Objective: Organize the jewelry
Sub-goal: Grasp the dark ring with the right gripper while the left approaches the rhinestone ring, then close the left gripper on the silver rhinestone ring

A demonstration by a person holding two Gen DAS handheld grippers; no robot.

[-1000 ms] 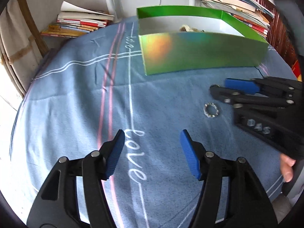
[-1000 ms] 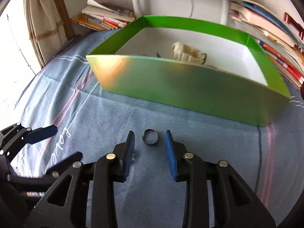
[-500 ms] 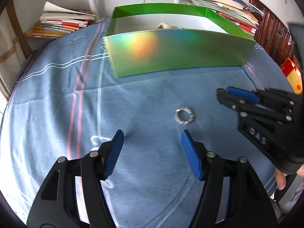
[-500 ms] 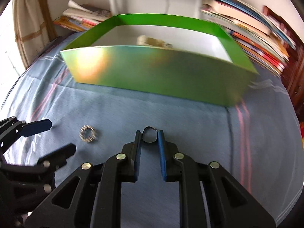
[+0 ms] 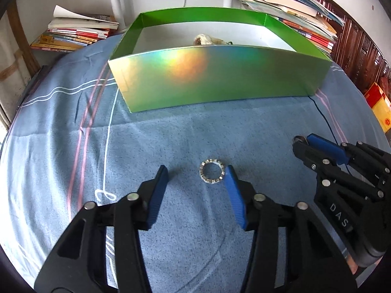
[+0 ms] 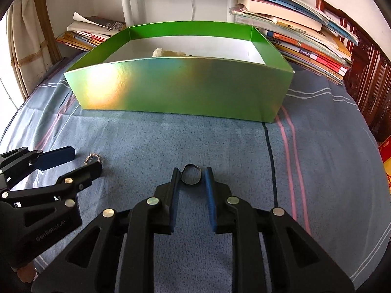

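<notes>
The right gripper point(image 6: 191, 173) had a thin dark ring point(image 6: 191, 173) sitting between its blue tips, jaws easing open and not clearly pinching it, while the left gripper point(image 5: 195, 173) was closing around a sparkly studded ring point(image 5: 211, 171) that lay flat on the blue bedspread point(image 5: 61, 151), right up against its right pad with a gap on the other side. Past both there was open cloth up to the green box point(image 6: 185, 88), with something pale point(image 6: 168, 53) inside and book stacks point(image 6: 303, 39) behind.

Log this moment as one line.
left tool: closing around beaded ring | right tool: opening, dark ring between pads | green box: beyond
</notes>
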